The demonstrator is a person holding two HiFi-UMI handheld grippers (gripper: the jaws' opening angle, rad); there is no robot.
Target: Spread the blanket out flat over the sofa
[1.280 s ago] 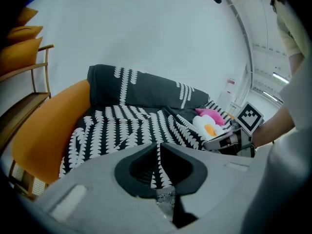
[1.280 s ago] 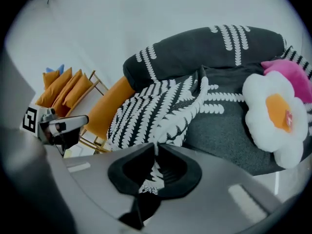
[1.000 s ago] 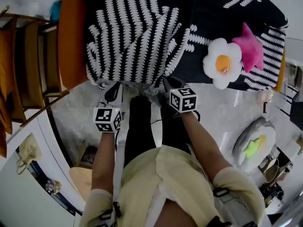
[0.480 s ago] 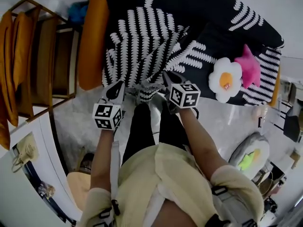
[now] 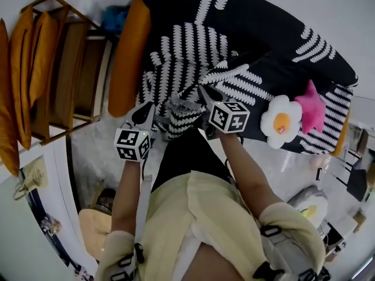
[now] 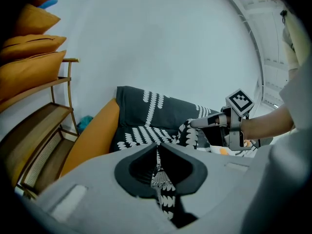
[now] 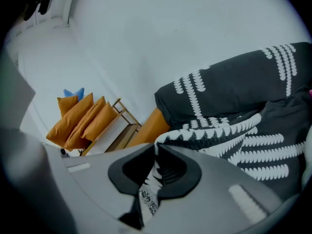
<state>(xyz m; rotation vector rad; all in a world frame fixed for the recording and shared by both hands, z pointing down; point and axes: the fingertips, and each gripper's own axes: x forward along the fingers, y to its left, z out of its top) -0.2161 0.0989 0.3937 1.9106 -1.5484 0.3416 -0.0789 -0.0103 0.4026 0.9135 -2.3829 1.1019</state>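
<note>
A black blanket [image 5: 193, 57] with white leaf stripes lies rumpled over the orange sofa [image 5: 130, 51]. My left gripper [image 5: 146, 113] is at the seat's front edge, shut on the blanket's hem [image 6: 157, 155], and patterned cloth hangs down between its jaws. My right gripper [image 5: 204, 93], a hand's width to the right, is also shut on the hem [image 7: 155, 155]. A short bunched stretch of hem [image 5: 183, 115] sags between the two grippers. In the left gripper view the right gripper [image 6: 196, 123] pinches a fold of the blanket above the seat.
A fried-egg plush [image 5: 281, 123] and a pink star plush [image 5: 314, 106] lie on the sofa's right part. A wooden rack [image 5: 79, 81] with orange cushions [image 5: 20, 92] stands left of the sofa. The person's black-trousered legs [image 5: 187, 160] stand against the sofa front.
The sofa has slid right and down in the head view as the person shifted toward its left end. Both grippers stay shut on the hem, which now bunches more between them.
</note>
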